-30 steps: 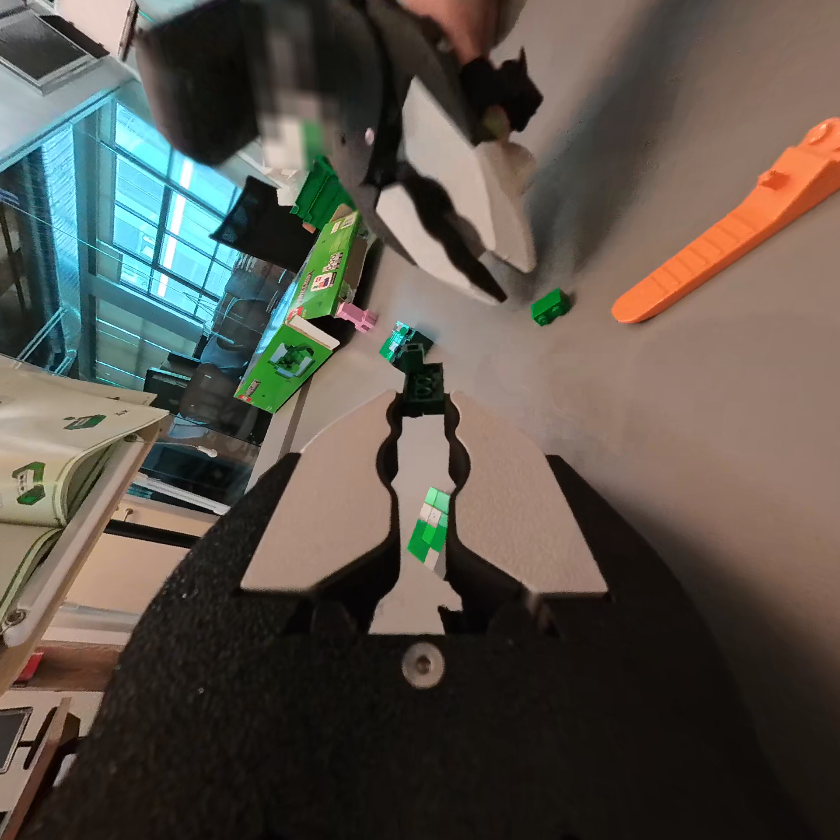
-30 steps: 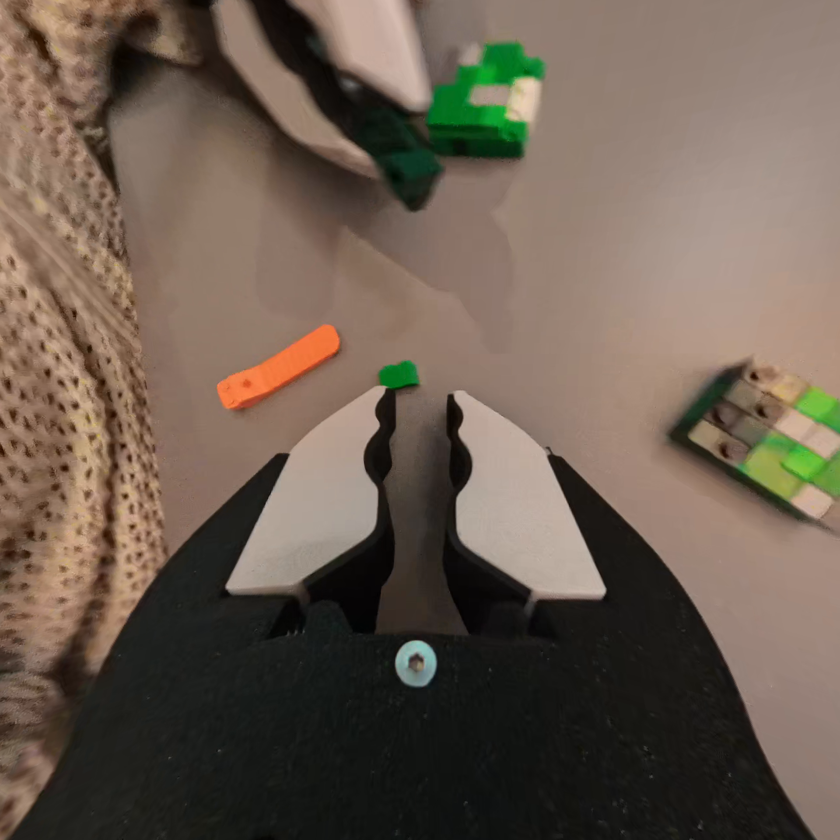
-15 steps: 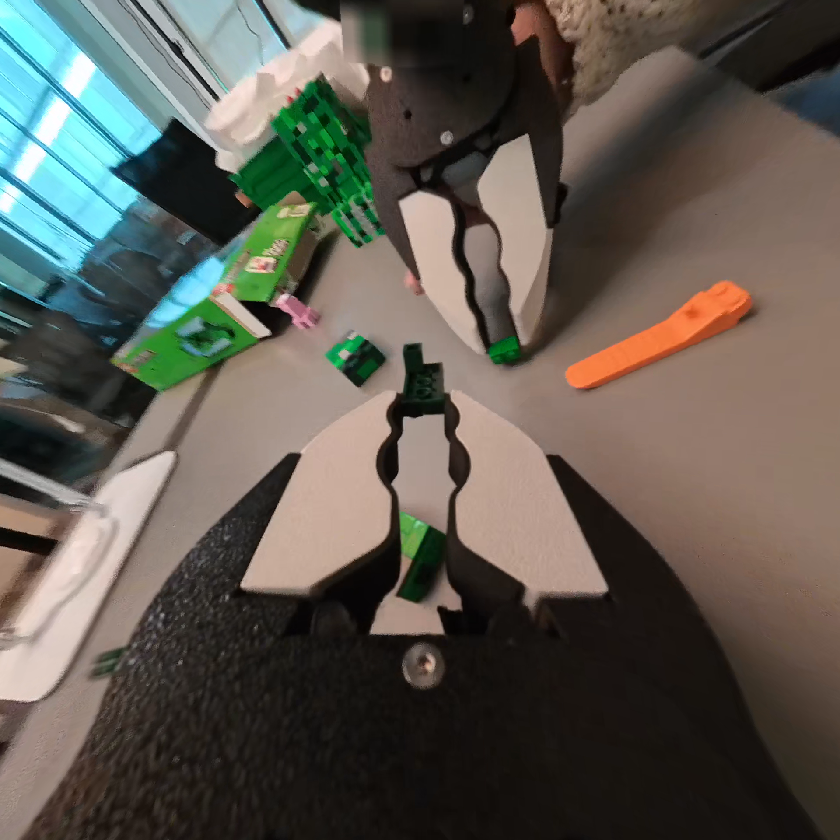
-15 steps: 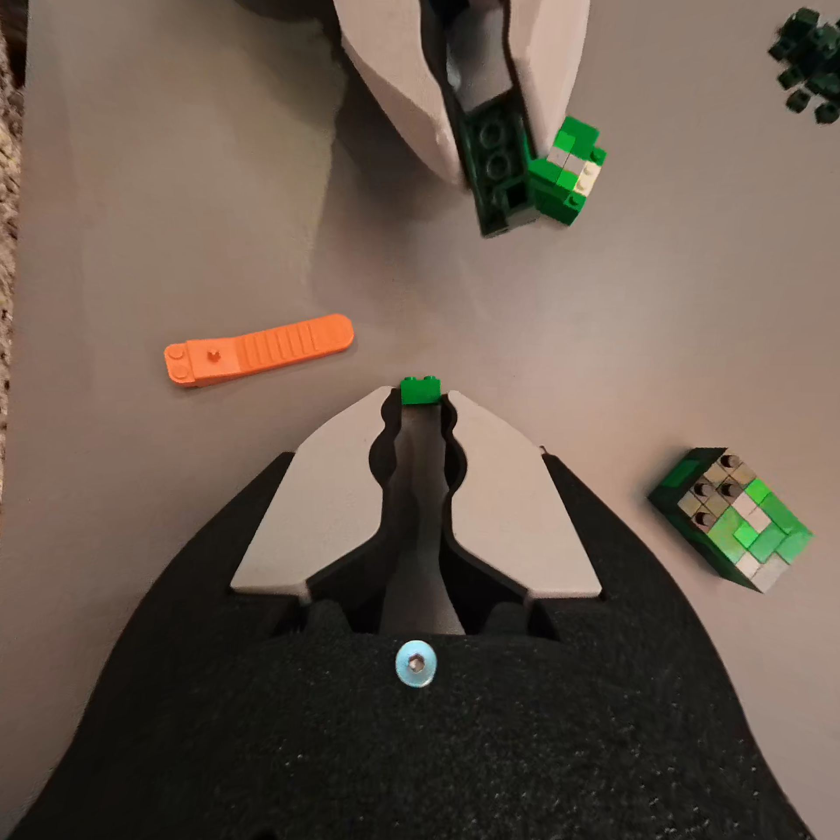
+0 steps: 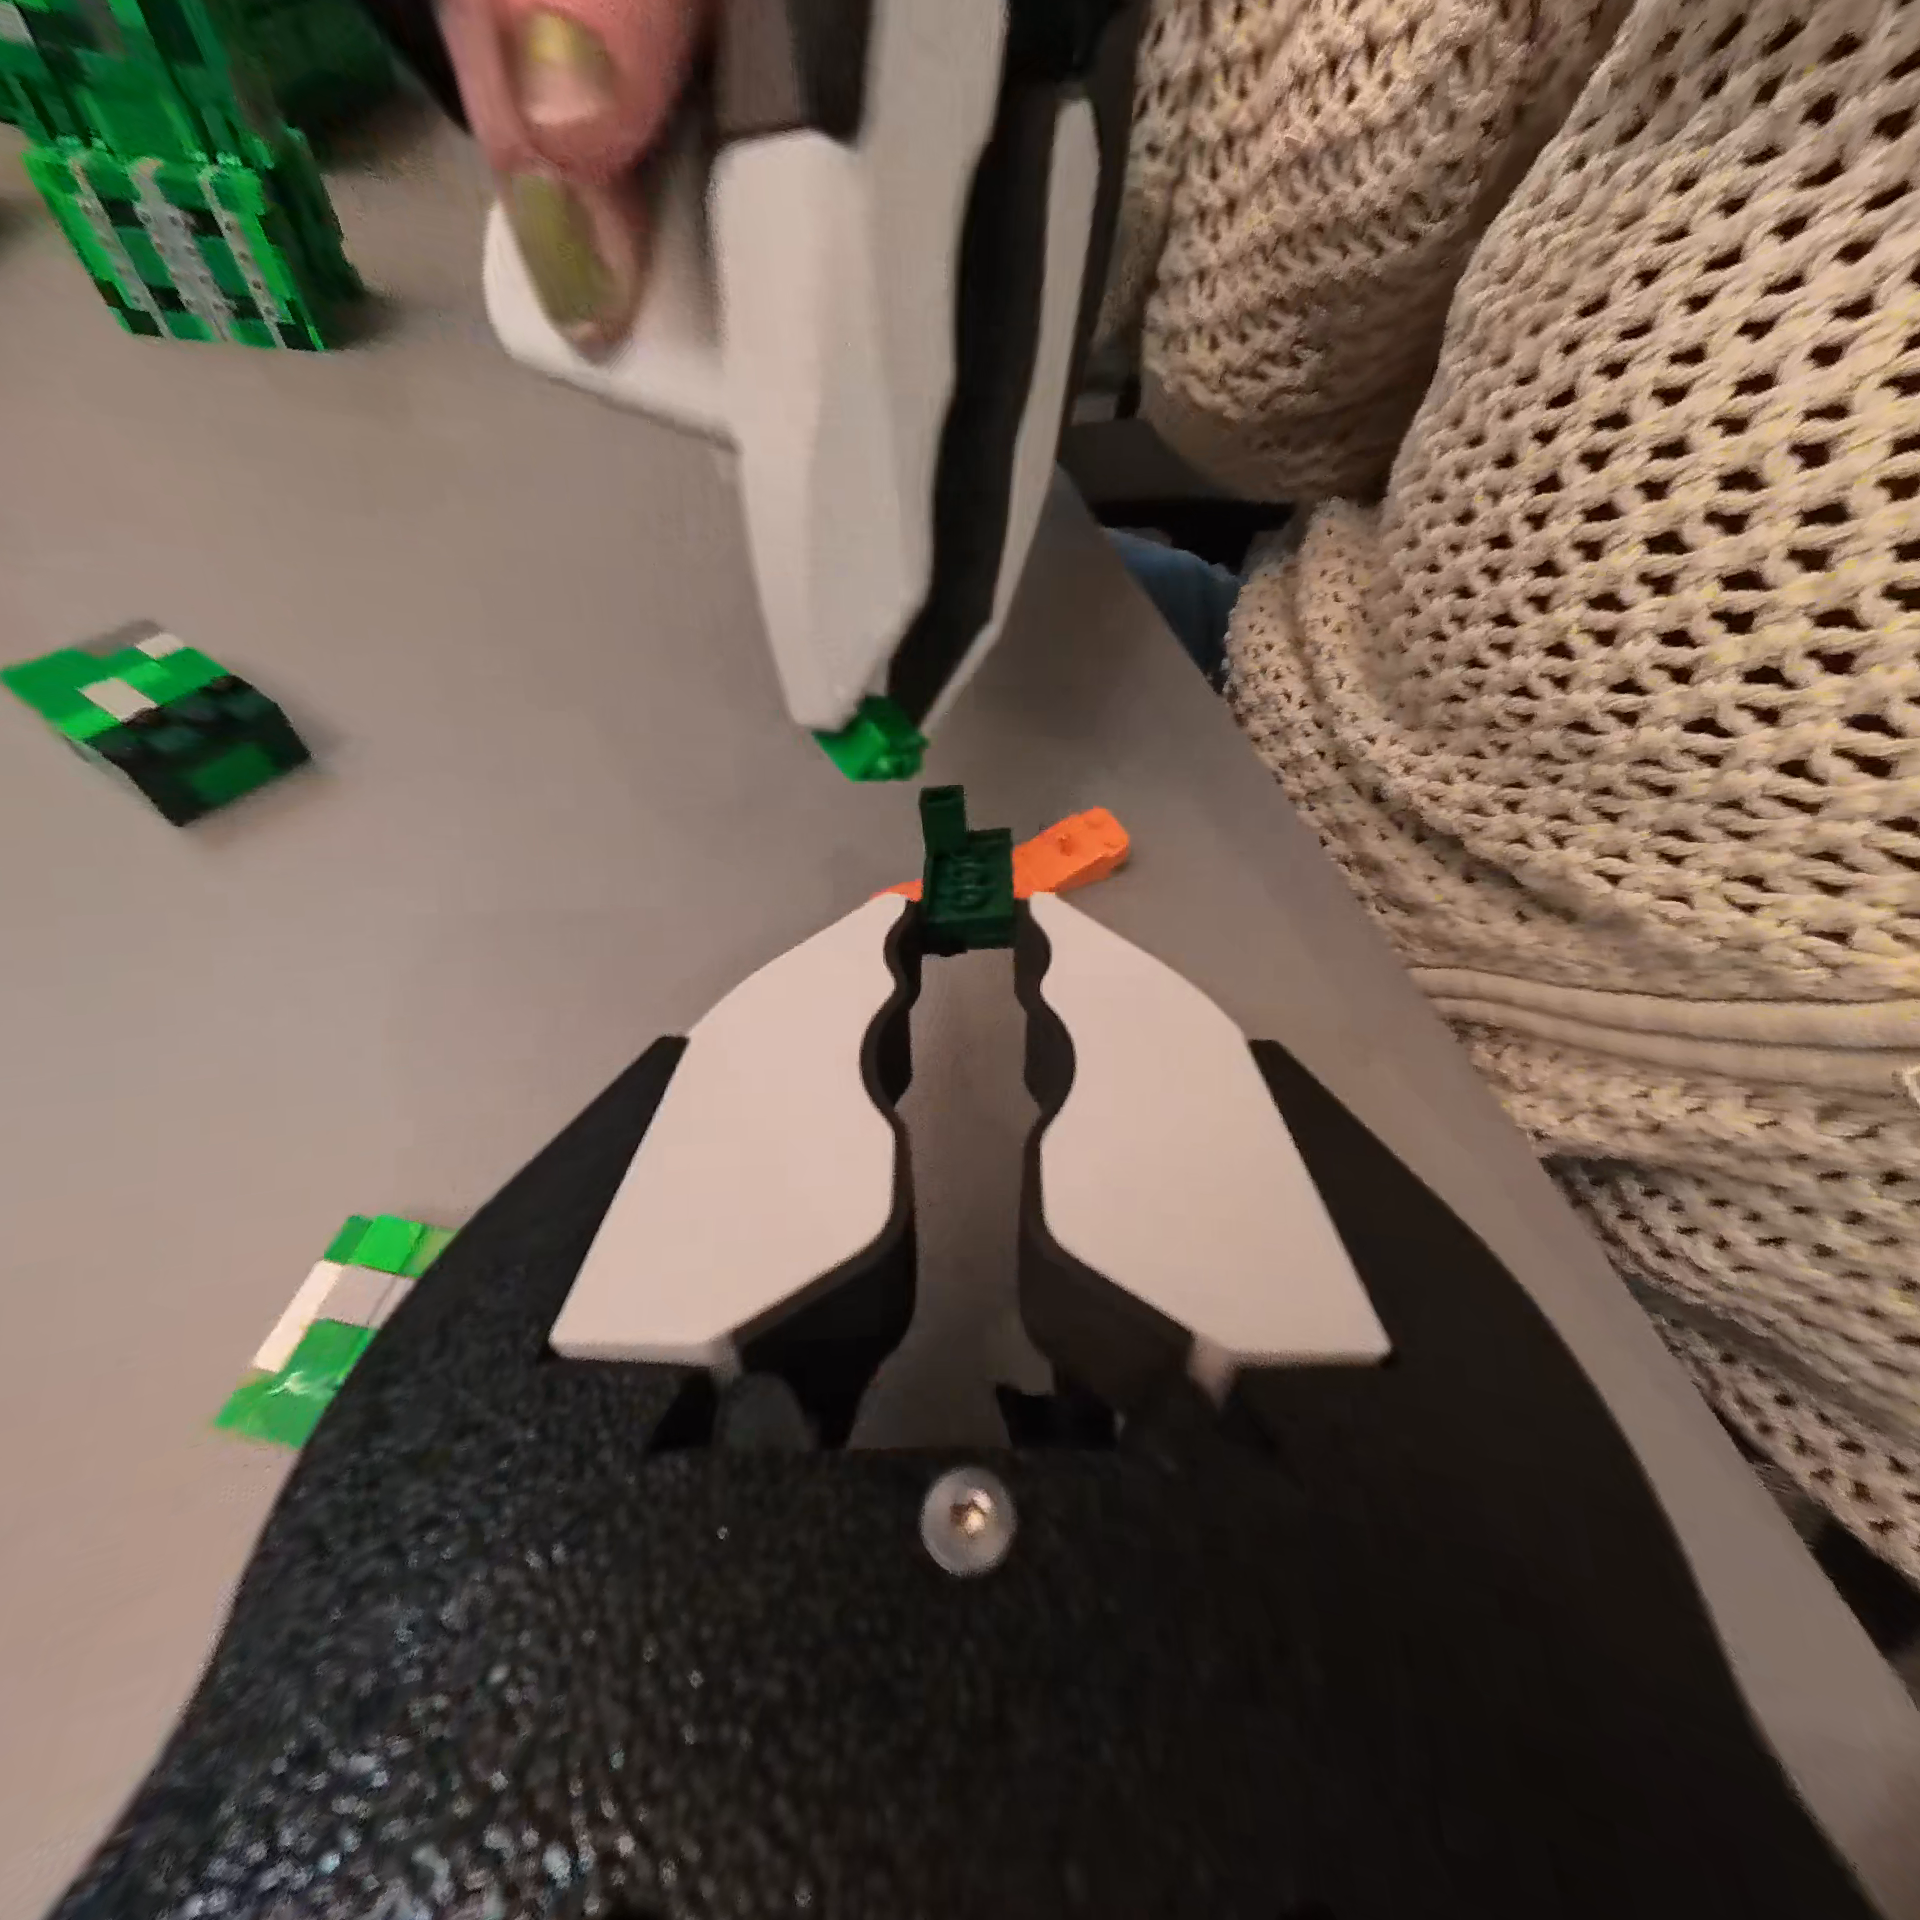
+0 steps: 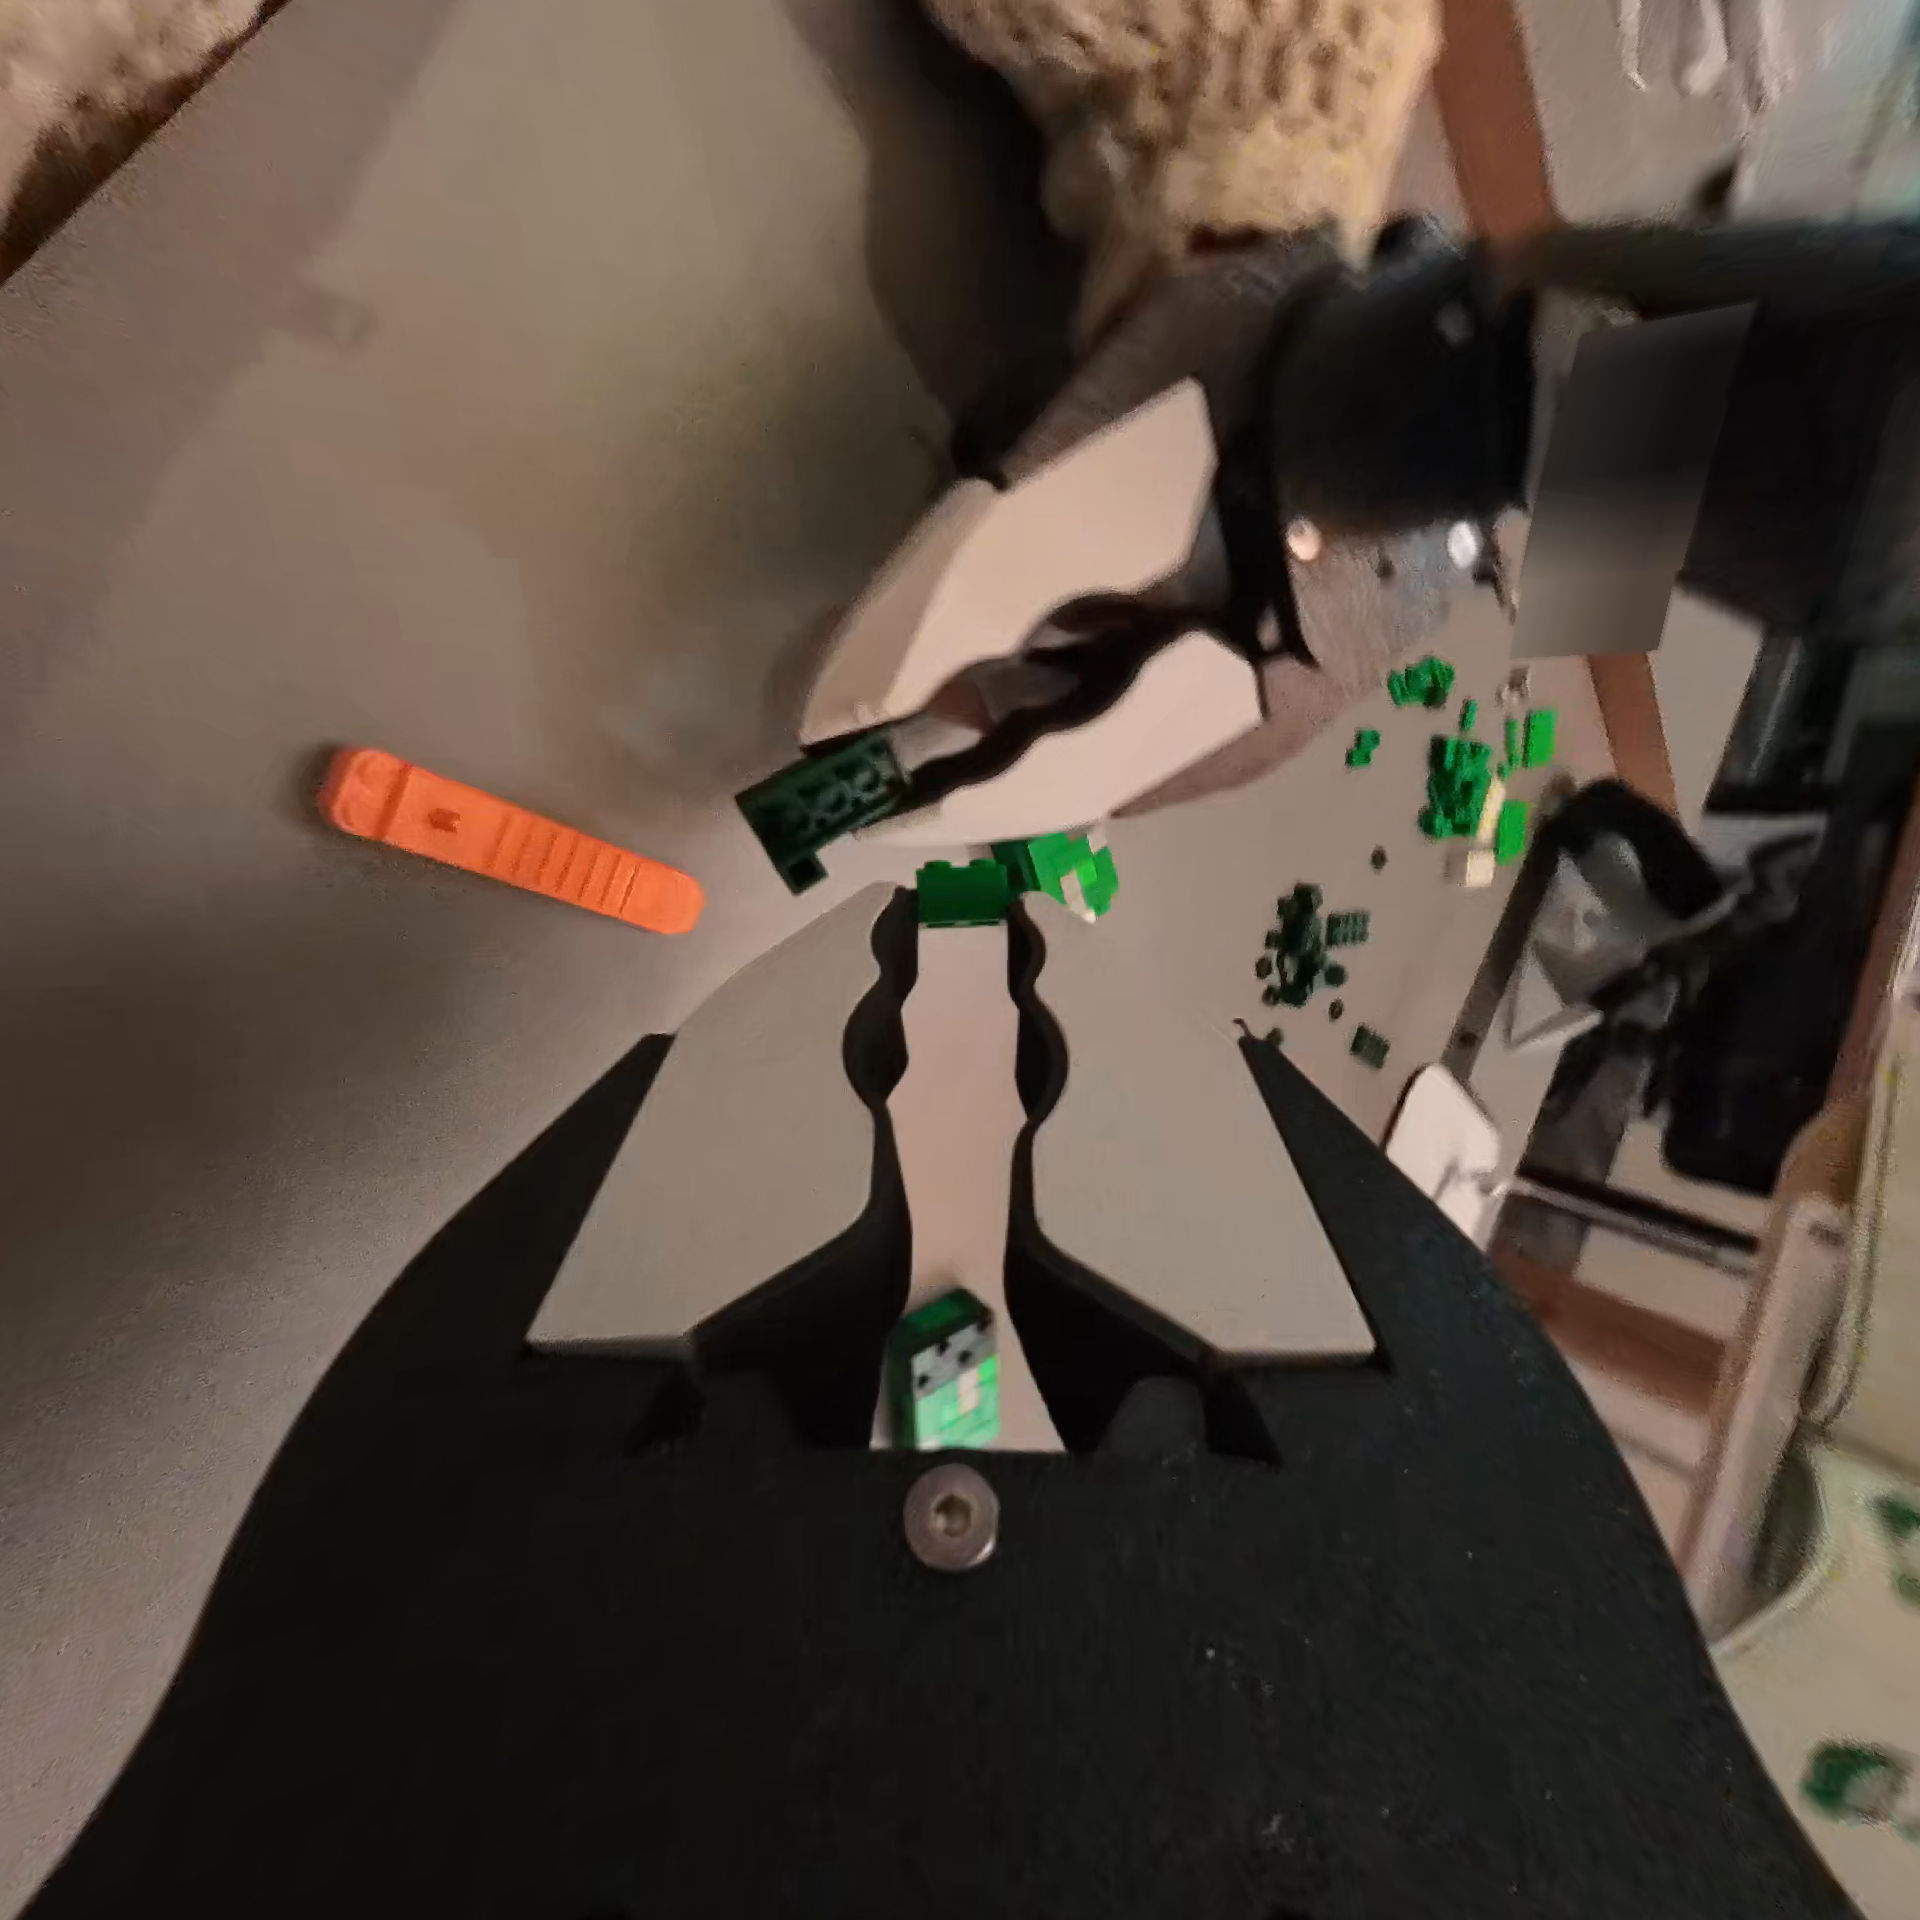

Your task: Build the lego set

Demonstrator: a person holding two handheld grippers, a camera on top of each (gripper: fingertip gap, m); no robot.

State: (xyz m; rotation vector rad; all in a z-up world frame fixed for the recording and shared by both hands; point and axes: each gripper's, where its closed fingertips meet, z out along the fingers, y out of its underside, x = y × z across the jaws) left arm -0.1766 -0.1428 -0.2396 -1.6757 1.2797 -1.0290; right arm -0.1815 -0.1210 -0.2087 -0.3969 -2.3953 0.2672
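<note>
My left gripper (image 5: 966,920) is shut on a dark green brick piece (image 5: 966,883) and holds it above the grey table (image 5: 468,935). My right gripper (image 6: 961,902) is shut on a small bright green brick (image 6: 961,891). In the left wrist view the right gripper comes down from above with the bright green brick (image 5: 873,743) just above and left of the dark piece. In the right wrist view the left gripper reaches in from the right with the dark green piece (image 6: 826,805) just up-left of my brick. The two bricks are close but apart.
An orange brick separator (image 6: 509,840) lies on the table; it also shows behind the dark piece (image 5: 1070,857). Small green sub-builds (image 5: 166,722) (image 5: 332,1320) (image 6: 940,1371) lie around. A tall green build (image 5: 177,229) stands far left. Loose green bricks (image 6: 1455,779) are scattered. A knit sleeve (image 5: 1558,623) fills the right.
My right gripper has lifted the bright green brick off the table. Both grippers have turned and come together, so the two bricks are now nearly touching in the air.
</note>
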